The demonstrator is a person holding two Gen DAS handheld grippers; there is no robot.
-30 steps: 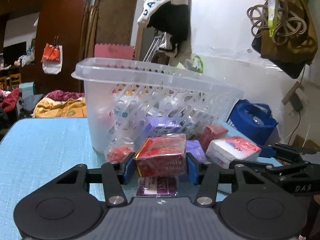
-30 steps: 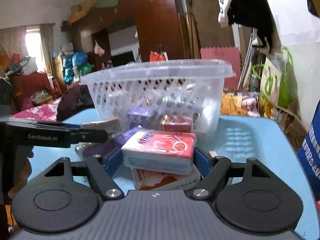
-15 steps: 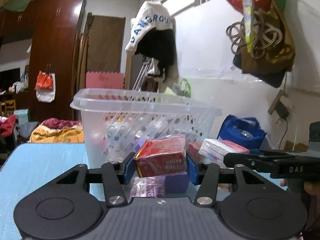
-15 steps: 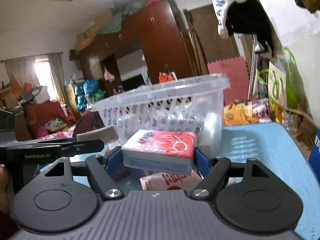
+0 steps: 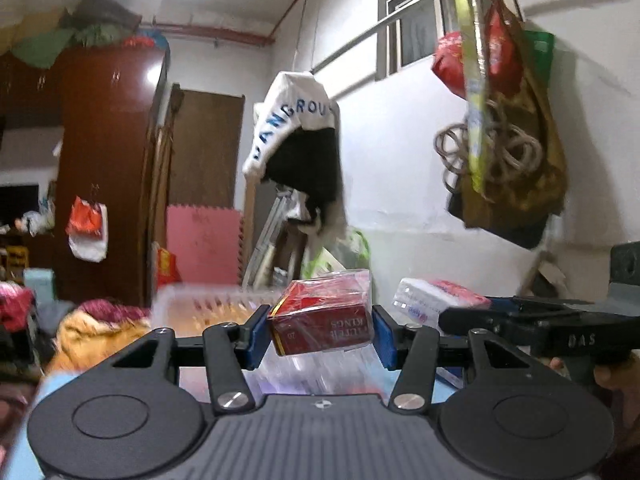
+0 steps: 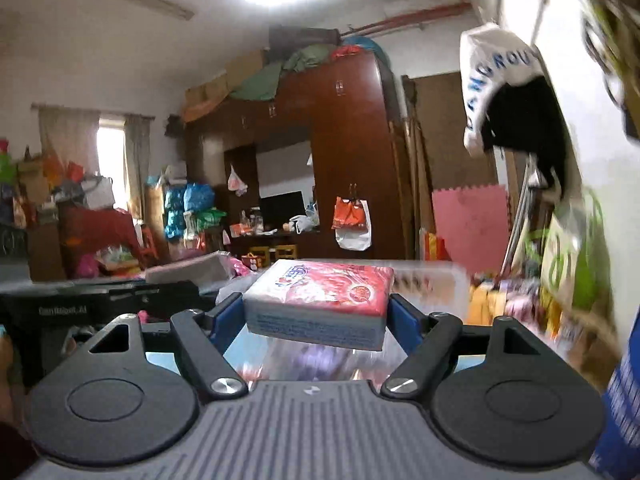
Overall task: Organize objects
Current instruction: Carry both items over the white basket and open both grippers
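While both grippers have risen, the basket [image 5: 208, 304] now sits lower; left gripper [image 5: 320, 330] clamps a red box [image 5: 322, 320], right gripper [image 6: 318, 314] a tissue pack [image 6: 320, 300], above the blue table [image 6: 160, 358].

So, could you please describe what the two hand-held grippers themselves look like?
Both look alike: the left hand-held gripper and the right hand-held gripper have a ribbed grey body, two round black discs, black linkage arms with silver screws, and blue pads. White lettering marks their black sides, partly legible. No cables or sleeves show.
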